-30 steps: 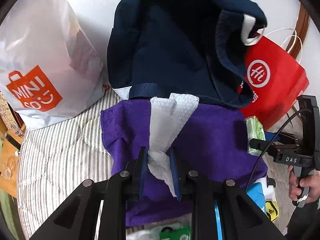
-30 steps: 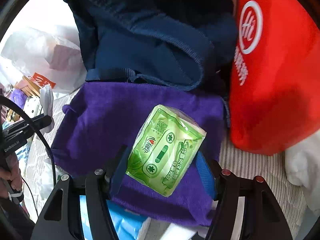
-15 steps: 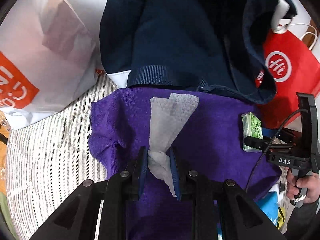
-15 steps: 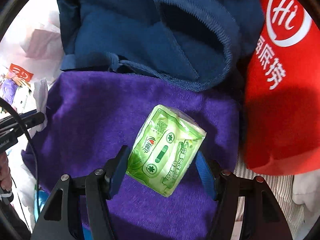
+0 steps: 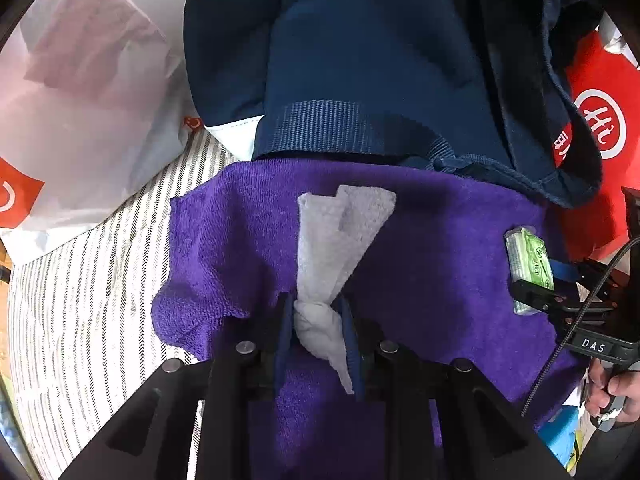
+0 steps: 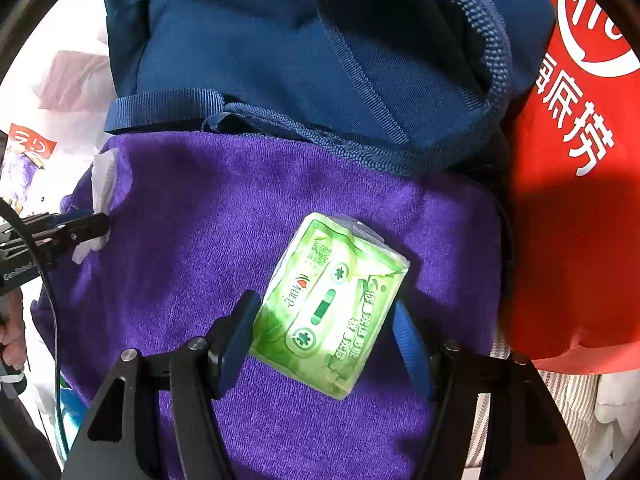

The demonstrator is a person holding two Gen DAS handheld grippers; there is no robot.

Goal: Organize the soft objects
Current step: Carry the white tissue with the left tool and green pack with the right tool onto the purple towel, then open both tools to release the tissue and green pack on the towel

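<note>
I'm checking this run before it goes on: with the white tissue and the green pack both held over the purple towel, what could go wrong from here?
1. The left gripper is opening with the white tissue bunched between its fingers; the light sheet may fall crumpled.
2. The right gripper holds the green tissue pack askew; it could twist out.
3. The purple towel abuts the open navy backpack; released items may slide towards it.

The red paper bag (image 6: 576,184) bears a white ringed "Hi" logo with white Chinese characters beneath, the right gripper's (image 5: 560,276) handle reads "DAS", and the green tissue pack (image 6: 332,304) carries a QR code and Chinese lettering.
</note>
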